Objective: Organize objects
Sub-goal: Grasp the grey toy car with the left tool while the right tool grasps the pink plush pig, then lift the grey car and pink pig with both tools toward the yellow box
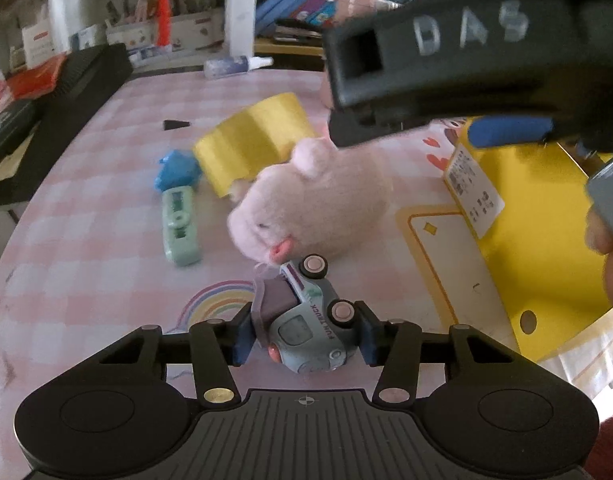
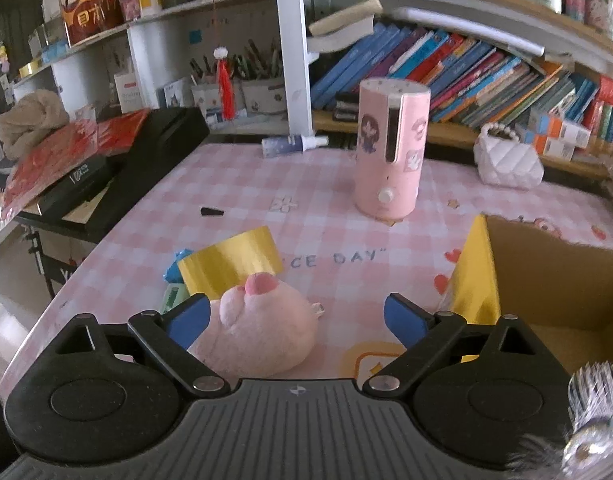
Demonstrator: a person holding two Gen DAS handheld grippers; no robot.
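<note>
One table point(image 2: 234, 184) under a pink checked cloth; its left edge curves off close beside the left jaw of each gripper, and black cases and red folders point(image 2: 66, 160) crowd that side. Far ahead, bare cloth runs to one shelf of leaning books point(image 2: 486, 76). One left gripper point(image 1: 304, 332): its jaws stand either side of one grey-blue toy truck point(image 1: 310, 320) lying on its side, blue pads at or touching its flanks; whether they press cannot be told. One pink plush animal point(image 1: 314, 204) lies just ahead of those jaws, touching the truck's far end. One right gripper point(image 2: 296, 316): jaws wide apart, nothing clamped, the plush sitting low between them nearer the left pad, with open cloth toward the right pad. One yellow tape roll point(image 2: 230, 264) just beyond the plush. One blue crumpled item point(image 1: 177, 168) and one mint-green oblong item point(image 1: 180, 226) to the left of the roll. One small black wedge point(image 2: 211, 211) farther on, apart. One pink cylindrical appliance point(image 2: 390, 152) upright, well ahead. One white quilted purse point(image 2: 508, 160) at the far right. One small bottle point(image 2: 294, 145) lying flat at the far edge. One cardboard box point(image 2: 546, 280) with yellow outer walls, open-topped, hard against the right jaw's outer side.
</note>
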